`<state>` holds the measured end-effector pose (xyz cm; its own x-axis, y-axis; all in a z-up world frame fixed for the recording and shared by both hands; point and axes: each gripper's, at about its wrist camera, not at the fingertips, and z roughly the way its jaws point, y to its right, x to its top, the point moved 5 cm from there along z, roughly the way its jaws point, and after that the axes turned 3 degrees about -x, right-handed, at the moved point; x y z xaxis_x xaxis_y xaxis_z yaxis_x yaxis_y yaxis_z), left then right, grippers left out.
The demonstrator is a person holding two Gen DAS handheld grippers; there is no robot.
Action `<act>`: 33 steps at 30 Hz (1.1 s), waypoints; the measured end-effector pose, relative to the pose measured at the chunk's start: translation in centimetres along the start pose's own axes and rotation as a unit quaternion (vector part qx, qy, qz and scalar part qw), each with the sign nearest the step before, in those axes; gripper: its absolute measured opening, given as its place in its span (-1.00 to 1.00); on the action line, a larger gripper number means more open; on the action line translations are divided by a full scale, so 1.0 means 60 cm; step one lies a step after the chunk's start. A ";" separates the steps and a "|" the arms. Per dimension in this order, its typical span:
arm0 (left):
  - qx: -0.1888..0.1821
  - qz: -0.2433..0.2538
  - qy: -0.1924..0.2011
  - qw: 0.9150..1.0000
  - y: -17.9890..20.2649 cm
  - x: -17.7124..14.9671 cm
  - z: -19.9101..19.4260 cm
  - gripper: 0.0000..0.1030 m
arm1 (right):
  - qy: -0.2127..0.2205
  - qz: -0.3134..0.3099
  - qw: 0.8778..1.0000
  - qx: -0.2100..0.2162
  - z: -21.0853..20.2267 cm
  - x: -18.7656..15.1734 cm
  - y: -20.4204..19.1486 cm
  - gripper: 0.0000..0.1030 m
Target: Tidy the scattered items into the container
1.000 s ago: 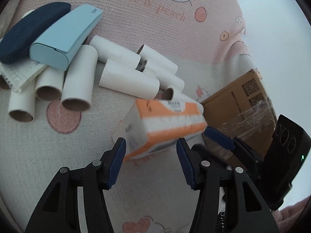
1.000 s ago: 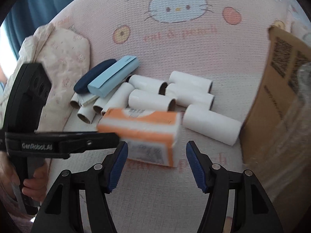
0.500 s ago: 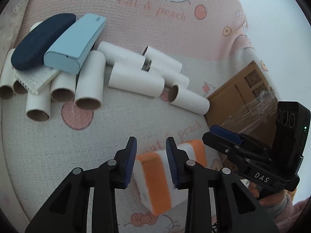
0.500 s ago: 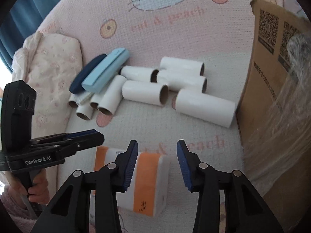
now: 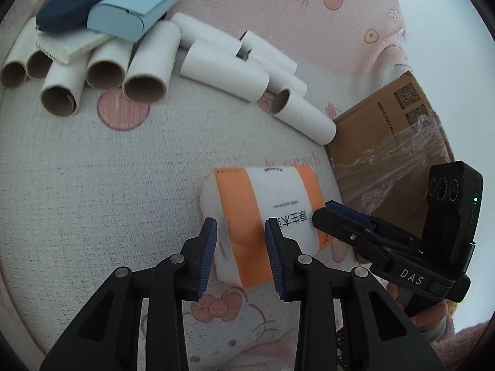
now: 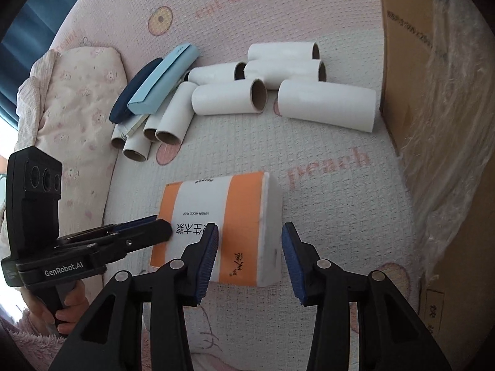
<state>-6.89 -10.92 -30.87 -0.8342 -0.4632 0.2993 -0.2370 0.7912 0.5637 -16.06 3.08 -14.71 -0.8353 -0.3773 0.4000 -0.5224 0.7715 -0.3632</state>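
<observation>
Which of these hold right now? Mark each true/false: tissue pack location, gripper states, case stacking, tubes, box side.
1. The orange-and-white tissue pack lies on the blanket, not in the cardboard box. True.
2. The right gripper is shut on the pack. False: its fingers are open, and the pack lies between and beyond them.
3. The light blue case rests on top of some cardboard tubes. True.
4. All the tubes stand upright. False: they lie on their sides.
5. In the right wrist view, the box is on the left. False: it fills the right edge.
6. The left gripper is open, with the pack's near end between its fingers. True.
</observation>
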 end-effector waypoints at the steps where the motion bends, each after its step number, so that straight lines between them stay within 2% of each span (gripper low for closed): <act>1: -0.004 -0.002 -0.001 1.000 -0.001 0.000 0.003 -0.30 | -0.005 -0.002 1.000 0.004 0.004 -0.002 -0.002 -0.23; 11: -0.014 -0.010 -0.007 1.000 -0.004 0.007 0.025 -0.09 | -0.013 0.003 0.999 0.034 0.024 0.002 0.005 -0.19; 16: -0.030 -0.032 -0.002 0.999 -0.016 0.005 0.035 0.04 | -0.021 0.032 0.997 0.065 0.042 -0.003 0.015 0.02; 18: -0.040 -0.048 0.001 0.998 -0.021 0.004 0.036 0.06 | -0.017 0.044 0.996 0.074 0.042 -0.005 0.018 0.03; 26: -0.030 -0.036 0.010 0.999 -0.010 0.006 0.026 -0.02 | -0.019 -0.023 0.998 0.053 0.031 -0.004 -0.009 0.01; 30: -0.013 -0.011 0.036 0.999 0.005 0.019 0.000 -0.03 | -0.006 -0.048 0.998 0.050 0.014 0.006 -0.030 0.01; 33: -0.017 -0.007 0.060 0.998 0.015 0.035 -0.031 -0.03 | 0.011 -0.070 0.995 0.063 -0.012 0.023 -0.047 0.01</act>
<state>-7.91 -11.91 -28.32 -0.7654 -0.5192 0.3802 -0.2289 0.7718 0.5932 -15.61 0.76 -12.50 -0.7490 -0.4644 0.4726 -0.6525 0.6408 -0.4045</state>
